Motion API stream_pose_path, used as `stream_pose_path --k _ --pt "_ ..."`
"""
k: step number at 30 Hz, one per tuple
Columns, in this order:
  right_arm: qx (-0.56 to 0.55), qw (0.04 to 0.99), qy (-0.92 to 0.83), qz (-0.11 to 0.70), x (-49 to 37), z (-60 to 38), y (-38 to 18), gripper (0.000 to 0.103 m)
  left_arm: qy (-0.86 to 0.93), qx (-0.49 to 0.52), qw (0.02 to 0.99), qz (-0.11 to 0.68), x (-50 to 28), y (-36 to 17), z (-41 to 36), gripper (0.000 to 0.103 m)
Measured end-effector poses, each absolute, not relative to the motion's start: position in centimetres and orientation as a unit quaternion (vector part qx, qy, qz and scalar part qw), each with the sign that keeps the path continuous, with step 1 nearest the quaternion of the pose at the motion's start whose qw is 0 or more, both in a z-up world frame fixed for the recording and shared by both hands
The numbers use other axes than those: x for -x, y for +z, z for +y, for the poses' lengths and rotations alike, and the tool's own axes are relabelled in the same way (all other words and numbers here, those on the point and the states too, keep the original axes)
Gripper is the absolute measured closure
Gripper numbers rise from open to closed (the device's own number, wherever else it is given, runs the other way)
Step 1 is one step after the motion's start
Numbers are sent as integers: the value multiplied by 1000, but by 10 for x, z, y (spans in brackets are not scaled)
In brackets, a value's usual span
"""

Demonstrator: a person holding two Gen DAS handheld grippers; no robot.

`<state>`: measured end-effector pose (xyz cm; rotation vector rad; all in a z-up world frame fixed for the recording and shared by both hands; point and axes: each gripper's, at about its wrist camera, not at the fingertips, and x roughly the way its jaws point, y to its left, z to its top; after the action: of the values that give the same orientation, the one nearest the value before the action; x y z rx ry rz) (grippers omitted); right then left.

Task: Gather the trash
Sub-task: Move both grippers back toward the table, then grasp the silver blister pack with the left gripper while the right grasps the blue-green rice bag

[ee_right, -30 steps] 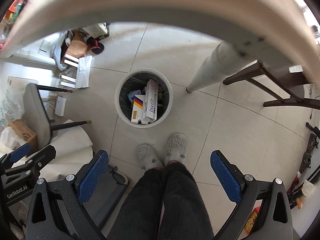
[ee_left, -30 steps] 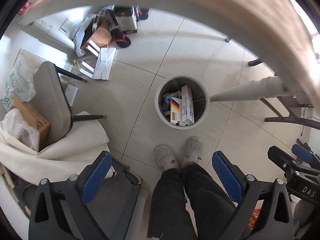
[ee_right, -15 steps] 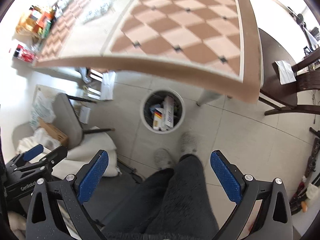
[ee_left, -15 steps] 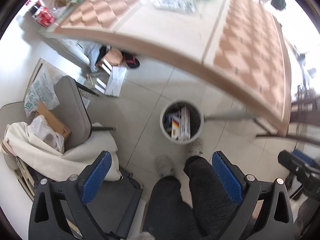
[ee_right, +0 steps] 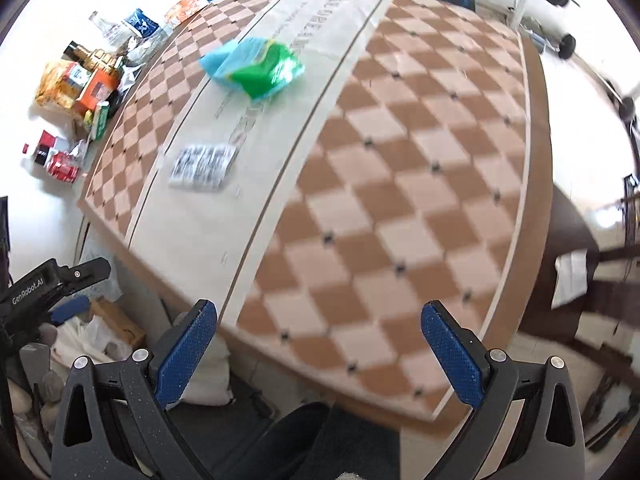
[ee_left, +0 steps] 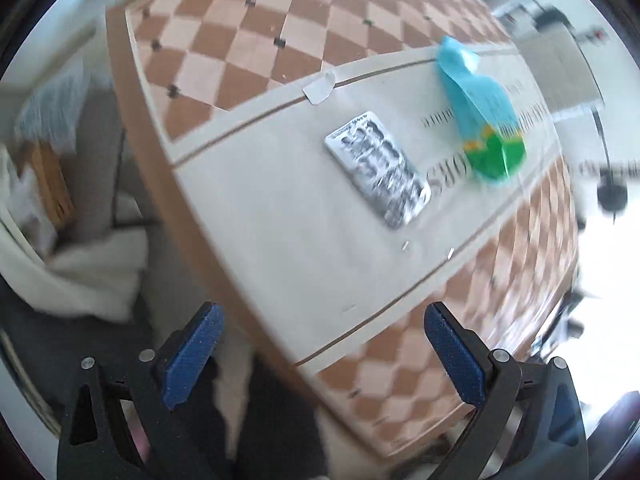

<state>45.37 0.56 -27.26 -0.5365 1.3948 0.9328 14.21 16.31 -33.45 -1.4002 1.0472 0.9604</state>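
Both cams now swung up off the floor & bin onto the tabletop; bin, slippers, legs gone from the centre of view vs a sec ago.

Left wrist view: left claw [ee_left: 320,352] wide apart, nothing between the blue pads [ee_left: 192,356], hanging over the near edge of the checkered table [ee_left: 248,40]. Silver pill strip [ee_left: 378,168] flat on the pale middle band of the table, ahead of the claw, no contact. Blue-green wrapper [ee_left: 480,120] just beyond & right of the strip, near but apart. Small white paper scrap [ee_left: 319,89] on the band's edge line, left of & beyond the strip. Left of the table, below: grey chair [ee_left: 96,168], white cloth [ee_left: 92,272], cardboard box [ee_left: 50,184], all blurred.

Right wrist view: right claw [ee_right: 318,350] also wide, empty, over the near table edge. Strip [ee_right: 202,167] blurred, on the pale band, far left of the claw line. Wrapper [ee_right: 256,67] further up the same band. Pile of snack packs & boxes [ee_right: 80,88] at the table's far left corner, red can [ee_right: 62,166] near it. Left claw's black body [ee_right: 48,284] at lower left. Dark chair w/ white paper [ee_right: 570,280] at right.
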Motion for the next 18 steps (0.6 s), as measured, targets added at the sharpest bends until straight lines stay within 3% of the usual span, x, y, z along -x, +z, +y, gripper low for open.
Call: stream_pose_path --k 8,9,10,11,18 --pt "286 639 396 594 -559 129 -320 0 432 691 423 396 -204 -413 233 1" --pt "289 636 396 596 -569 142 -328 0 440 689 415 399 -207 -419 239 4" --pt "292 633 396 597 -575 151 -334 0 446 685 411 403 -209 -422 242 19" --pt "295 630 398 598 -582 163 -340 0 454 678 405 413 -212 -424 245 24" --pt "303 593 450 595 -584 221 -352 0 453 503 507 534 -241 -405 238 40"
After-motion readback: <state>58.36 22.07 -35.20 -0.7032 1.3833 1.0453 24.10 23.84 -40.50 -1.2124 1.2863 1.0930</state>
